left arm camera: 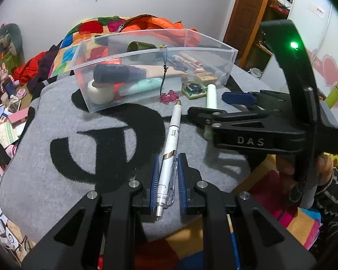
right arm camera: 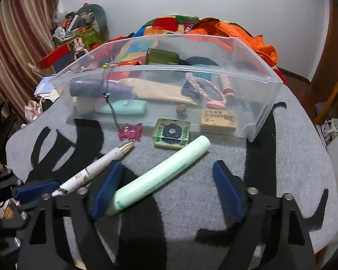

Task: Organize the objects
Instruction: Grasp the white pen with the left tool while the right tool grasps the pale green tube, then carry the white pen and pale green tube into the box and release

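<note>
The left gripper (left arm camera: pixel 166 180) is pinching the white pen (left arm camera: pixel 170 155) near its clip end, low in the centre of the left wrist view. The right gripper (right arm camera: pixel 169 189) stands spread around a pale green tube (right arm camera: pixel 162 173), which touches only its left pad (right arm camera: pixel 107 190). Both lie on the grey blanket (right arm camera: pixel 281 157). Behind them, across the upper middle, sits the clear plastic bin (right arm camera: pixel 256 121).

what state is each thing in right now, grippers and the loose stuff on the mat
left gripper: shut on the white pen
white pen: clamped, pointing toward the bin
right gripper: open, straddling the tube
pale green tube: lying on the grey mat, ungripped
clear plastic bin: upright, open-topped, partly filled
pink charm: dangling outside the bin by its cord
</note>
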A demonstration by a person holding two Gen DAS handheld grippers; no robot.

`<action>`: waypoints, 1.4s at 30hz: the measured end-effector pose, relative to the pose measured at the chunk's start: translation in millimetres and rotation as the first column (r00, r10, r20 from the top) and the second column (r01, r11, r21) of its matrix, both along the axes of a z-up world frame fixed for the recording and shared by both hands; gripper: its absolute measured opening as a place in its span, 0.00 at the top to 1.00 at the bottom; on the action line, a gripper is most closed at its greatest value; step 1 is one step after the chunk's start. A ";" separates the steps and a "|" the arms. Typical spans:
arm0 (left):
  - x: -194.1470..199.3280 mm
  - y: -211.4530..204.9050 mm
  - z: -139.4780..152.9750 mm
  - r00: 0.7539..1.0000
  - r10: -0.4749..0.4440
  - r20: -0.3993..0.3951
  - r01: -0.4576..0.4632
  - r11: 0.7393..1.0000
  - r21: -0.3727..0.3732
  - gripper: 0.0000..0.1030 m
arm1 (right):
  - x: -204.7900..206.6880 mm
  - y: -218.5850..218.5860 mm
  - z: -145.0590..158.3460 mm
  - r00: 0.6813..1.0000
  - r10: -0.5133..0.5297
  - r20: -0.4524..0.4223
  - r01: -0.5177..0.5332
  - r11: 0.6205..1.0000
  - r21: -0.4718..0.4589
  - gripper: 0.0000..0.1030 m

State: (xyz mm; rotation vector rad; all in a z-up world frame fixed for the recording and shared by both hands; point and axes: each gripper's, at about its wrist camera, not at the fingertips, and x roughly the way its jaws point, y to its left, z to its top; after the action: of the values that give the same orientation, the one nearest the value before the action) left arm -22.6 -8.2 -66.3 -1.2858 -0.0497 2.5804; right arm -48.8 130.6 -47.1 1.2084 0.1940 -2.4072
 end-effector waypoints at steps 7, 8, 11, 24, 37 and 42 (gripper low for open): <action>-17.0 14.5 -5.1 1.000 -0.010 -0.028 0.009 0.999 -0.040 0.77 | 10.0 25.1 4.9 1.000 0.015 -0.009 -0.015 1.000 0.016 0.80; -19.7 16.7 -6.1 0.999 -0.011 -0.038 0.009 0.999 -0.044 0.77 | 10.7 28.2 4.6 1.000 0.013 -0.009 -0.013 1.000 0.014 0.82; -23.9 22.0 -10.0 0.997 -0.003 -0.075 -0.001 0.998 -0.061 0.78 | 16.1 37.6 4.1 1.000 0.004 -0.027 -0.004 1.000 0.009 0.86; -10.9 19.0 10.1 0.994 0.018 -0.106 -0.020 1.000 -0.019 0.90 | 38.4 56.4 27.0 0.997 0.010 -0.075 -0.015 0.998 -0.069 0.86; -17.2 6.0 56.5 0.974 0.086 -0.209 -0.079 0.996 0.043 0.90 | 34.0 55.4 70.6 0.987 0.017 -0.161 -0.042 0.988 -0.151 0.86; -25.1 -2.4 68.3 0.964 0.124 -0.236 -0.114 0.992 0.057 0.90 | 21.5 56.7 86.0 0.980 0.002 -0.197 -0.036 0.985 -0.171 0.86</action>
State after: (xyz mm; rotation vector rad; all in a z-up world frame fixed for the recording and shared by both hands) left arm -47.8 -10.6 2.0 -0.9758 -0.1402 2.8014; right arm -27.3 187.2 38.9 0.8888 0.0525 -2.4669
